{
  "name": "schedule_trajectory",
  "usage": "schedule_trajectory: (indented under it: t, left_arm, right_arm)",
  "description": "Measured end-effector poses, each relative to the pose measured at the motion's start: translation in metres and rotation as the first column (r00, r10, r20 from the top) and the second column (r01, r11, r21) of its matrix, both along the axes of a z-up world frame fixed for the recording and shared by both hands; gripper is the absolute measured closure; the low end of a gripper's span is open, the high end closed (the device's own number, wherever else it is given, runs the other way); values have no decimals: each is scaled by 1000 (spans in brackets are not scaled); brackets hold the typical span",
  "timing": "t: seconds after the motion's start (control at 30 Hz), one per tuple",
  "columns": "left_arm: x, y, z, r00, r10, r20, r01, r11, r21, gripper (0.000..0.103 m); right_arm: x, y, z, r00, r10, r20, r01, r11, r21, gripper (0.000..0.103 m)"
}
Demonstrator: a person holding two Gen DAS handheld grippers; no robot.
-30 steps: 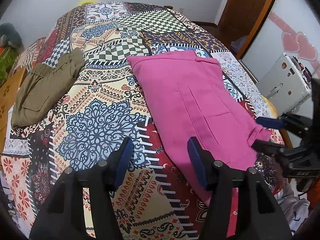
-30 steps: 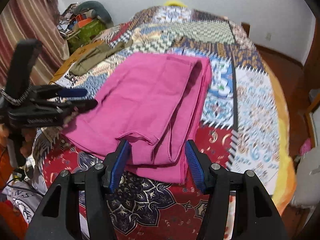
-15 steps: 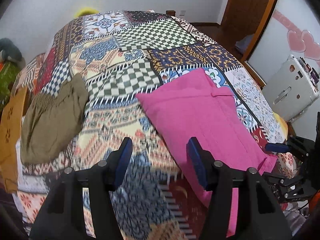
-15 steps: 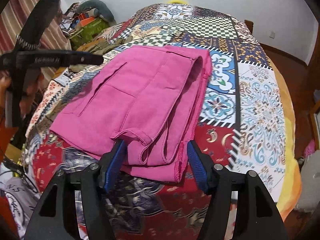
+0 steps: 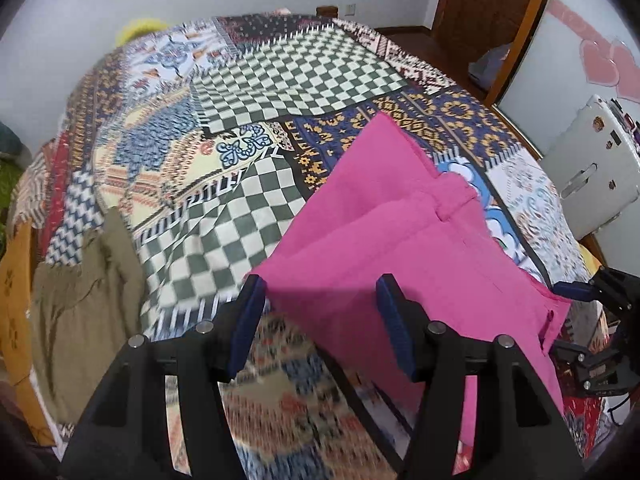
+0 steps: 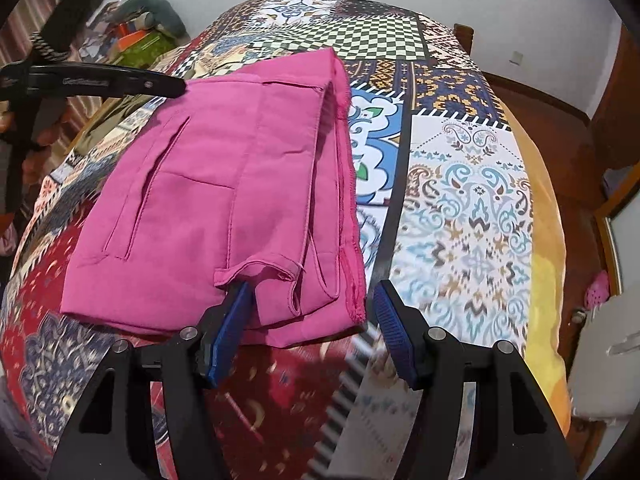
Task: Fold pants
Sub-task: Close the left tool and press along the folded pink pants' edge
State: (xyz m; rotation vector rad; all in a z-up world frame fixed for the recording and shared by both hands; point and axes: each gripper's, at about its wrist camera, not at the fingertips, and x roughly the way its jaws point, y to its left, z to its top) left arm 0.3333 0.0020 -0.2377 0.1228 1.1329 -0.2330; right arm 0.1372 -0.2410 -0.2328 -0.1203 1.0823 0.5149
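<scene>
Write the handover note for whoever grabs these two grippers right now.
Left hand-held gripper: open, holding nothing, poised at the near left corner of the pink pants.
Right hand-held gripper: open, holding nothing, its jaws either side of the pants' near right corner.
Pink pants: lying on the patchwork bedspread, already folded into a layered rectangle.
Olive-green garment: lies apart, near the bed's left edge.
Done: the pants are folded over at least once.
Left: probably close both grippers on the near corners and fold again.
</scene>
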Motion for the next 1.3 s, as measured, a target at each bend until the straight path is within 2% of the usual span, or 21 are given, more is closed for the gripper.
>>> schedule_trajectory:
  t: [0.17, 0.27, 0.4, 0.53, 0.6, 0.67, 0.73, 1.0, 1.3]
  left_arm:
    - [23, 10, -21, 1000, -2, -15, 1, 1000, -15, 42]
    - [21, 16, -28, 1000, -13, -6, 13, 1000, -17, 41]
    - [9, 29, -34, 1000, 24, -12, -24, 1000, -19, 42]
    - [-7, 43, -35, 999, 42, -23, -43, 998, -37, 58]
    - [-17, 47, -34, 999, 45, -25, -45, 999, -17, 74]
    - [-25, 49, -33, 998, 52, -26, -52, 999, 1, 85]
    - [-34, 51, -34, 998, 53, -20, -53, 999, 13, 87]
    - [-53, 57, -30, 996, 90, -24, -90, 996, -17, 94]
    - [-108, 70, -13, 993, 119, -19, -120, 991, -59, 96]
  right_arm:
    - [15, 2, -4, 1000, -6, 7, 6, 1000, 10, 45]
    - [25, 2, -6, 1000, -15, 15, 15, 1000, 21, 45]
    - [41, 1, -8, 999, -44, 32, 43, 999, 32, 45]
    - [50, -1, -4, 995, -97, 29, 96, 995, 38, 45]
    - [50, -3, -2, 993, -114, 30, 113, 993, 43, 45]
    - [47, -7, 2, 991, -132, 33, 130, 990, 46, 45]
    - [45, -12, 4, 989, -146, 32, 145, 988, 56, 44]
    - [28, -21, 26, 984, -169, 55, 164, 983, 86, 42]
    - [22, -10, 38, 986, -151, 69, 144, 984, 105, 42]
